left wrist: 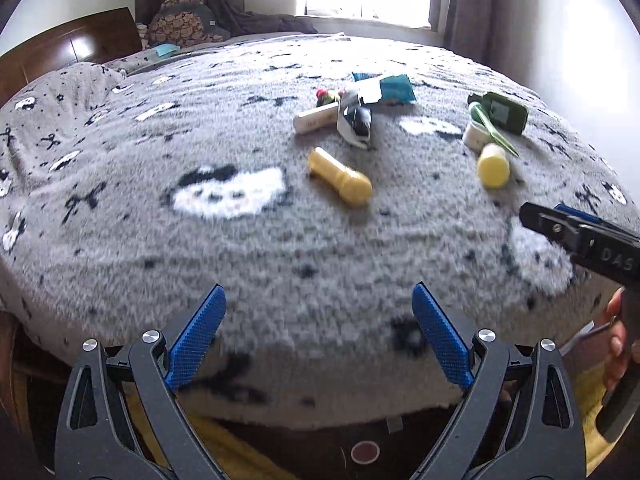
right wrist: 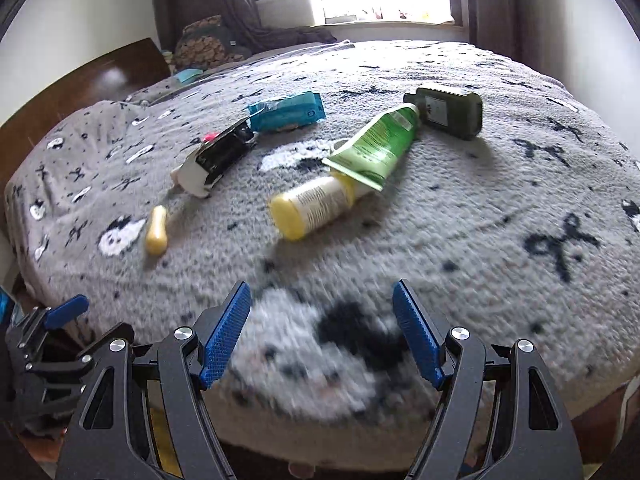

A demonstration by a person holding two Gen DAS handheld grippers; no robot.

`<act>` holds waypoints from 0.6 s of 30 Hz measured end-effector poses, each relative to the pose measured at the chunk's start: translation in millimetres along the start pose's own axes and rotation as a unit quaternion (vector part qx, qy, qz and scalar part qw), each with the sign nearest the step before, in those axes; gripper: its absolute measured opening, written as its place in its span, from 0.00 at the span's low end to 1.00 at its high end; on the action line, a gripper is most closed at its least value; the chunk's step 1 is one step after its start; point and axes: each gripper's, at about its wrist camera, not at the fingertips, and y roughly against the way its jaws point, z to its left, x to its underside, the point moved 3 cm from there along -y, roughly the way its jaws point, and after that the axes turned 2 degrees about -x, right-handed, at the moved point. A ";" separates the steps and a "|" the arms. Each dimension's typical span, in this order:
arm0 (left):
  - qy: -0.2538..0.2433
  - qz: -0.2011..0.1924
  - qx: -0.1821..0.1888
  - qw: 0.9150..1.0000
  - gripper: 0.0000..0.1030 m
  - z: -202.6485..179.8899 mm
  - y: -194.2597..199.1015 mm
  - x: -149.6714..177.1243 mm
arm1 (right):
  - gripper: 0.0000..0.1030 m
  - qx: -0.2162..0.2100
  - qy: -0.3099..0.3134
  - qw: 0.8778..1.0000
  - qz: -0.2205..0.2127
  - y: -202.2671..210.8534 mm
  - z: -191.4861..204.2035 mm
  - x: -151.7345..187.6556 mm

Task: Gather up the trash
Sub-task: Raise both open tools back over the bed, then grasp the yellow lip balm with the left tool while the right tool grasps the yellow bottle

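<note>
- The left tool (left wrist: 318, 300) hangs released over the near edge of the bed (left wrist: 280, 240), nothing between its blue pads.
- The right tool (right wrist: 322, 300) is likewise spread and empty above the bed's near edge.
- Trash lies farther up the bed: a yellow-capped bottle (right wrist: 312, 208) touching a green tube (right wrist: 376, 144), whose cap end meets a dark green bottle (right wrist: 448, 114).
- Left of the tube lie a teal packet (right wrist: 286, 112), a black-and-white wrapper (right wrist: 216, 160) and a small yellow container (right wrist: 157, 230).

L gripper (left wrist: 318, 300) wide open, empty; R gripper (right wrist: 322, 298) same (both angled down).
</note>
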 end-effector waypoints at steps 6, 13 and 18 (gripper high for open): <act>0.007 -0.004 0.009 1.000 0.78 -1.6 -27.6 -33.8 | 0.73 0.007 -0.055 0.998 0.005 -33.8 -0.3 -25.4; 0.010 0.008 0.000 1.000 0.67 -10.0 -60.6 -62.4 | 0.73 0.024 -0.094 0.995 0.018 -61.7 -6.0 -48.3; 0.011 0.018 -0.001 1.000 0.57 -14.6 -73.2 -69.0 | 0.70 0.054 -0.071 0.996 0.027 -72.3 -0.5 -50.2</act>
